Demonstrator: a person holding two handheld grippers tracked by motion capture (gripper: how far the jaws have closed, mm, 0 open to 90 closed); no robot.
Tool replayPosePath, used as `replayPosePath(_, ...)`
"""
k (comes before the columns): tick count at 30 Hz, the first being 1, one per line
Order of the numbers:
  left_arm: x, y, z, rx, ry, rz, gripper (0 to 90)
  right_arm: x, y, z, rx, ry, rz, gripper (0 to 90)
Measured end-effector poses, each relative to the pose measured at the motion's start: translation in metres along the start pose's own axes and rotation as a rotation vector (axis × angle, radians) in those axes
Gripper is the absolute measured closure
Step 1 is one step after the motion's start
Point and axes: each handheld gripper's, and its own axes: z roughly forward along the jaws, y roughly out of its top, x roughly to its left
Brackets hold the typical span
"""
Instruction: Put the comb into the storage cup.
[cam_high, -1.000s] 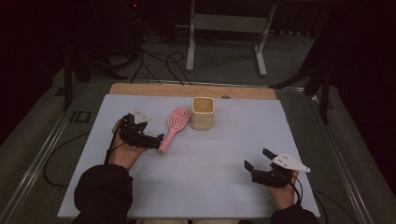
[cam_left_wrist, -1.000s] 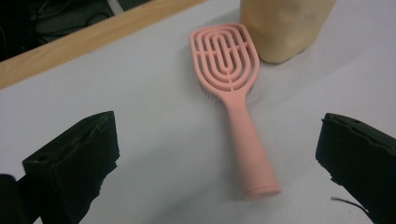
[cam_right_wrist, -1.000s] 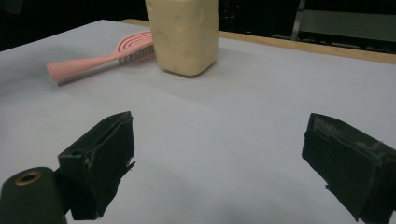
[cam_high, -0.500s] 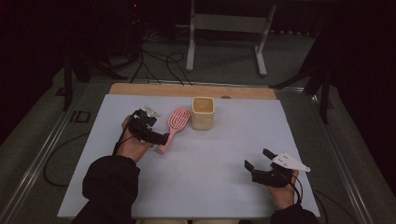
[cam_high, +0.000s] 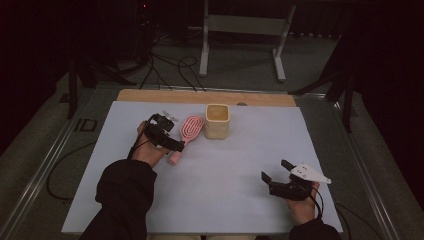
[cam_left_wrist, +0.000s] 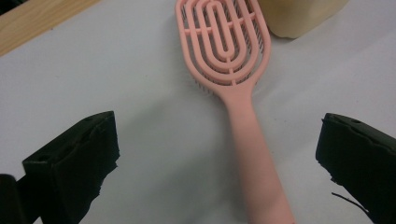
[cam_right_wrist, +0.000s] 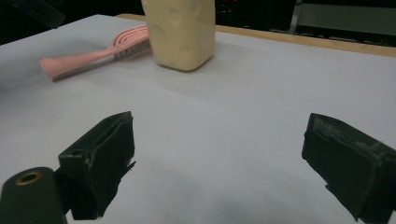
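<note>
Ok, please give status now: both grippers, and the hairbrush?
Left gripper open, jaws either side of the pink hairbrush handle, not closed. Right gripper open, empty, low over the table. Cream cup beside brush head; nothing blocking.

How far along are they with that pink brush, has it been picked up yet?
Not yet. The brush lies flat on the table beside the cream cup. In hand: the left gripper is over the handle, jaws wide open on either side of it, not touching. The right gripper rests open, far off. Left: closing on the handle and lifting, perhaps toward the cup.
</note>
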Motion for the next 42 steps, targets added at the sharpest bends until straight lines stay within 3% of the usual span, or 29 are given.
replayPosePath(23,-0.002,0.019,0.039,0.148,-0.006,0.012,0.3,-0.001,0.0,0.001,0.005,-0.001,0.002,9.1)
replayPosePath(31,-0.001,0.025,0.052,0.19,-0.037,-0.013,1.9,-0.001,0.0,0.002,0.009,-0.005,0.0,9.1)
replayPosePath(34,-0.001,0.026,0.058,0.208,-0.068,-0.03,3.6,-0.001,0.0,0.003,0.009,-0.003,0.0,9.1)
replayPosePath(39,0.0,0.027,0.069,0.245,-0.117,-0.063,11.9,-0.001,0.0,0.003,0.006,-0.001,0.005,9.1)
replayPosePath(42,0.001,0.027,0.073,0.258,-0.126,-0.09,17.1,-0.001,0.0,0.003,0.005,-0.001,0.008,9.1)
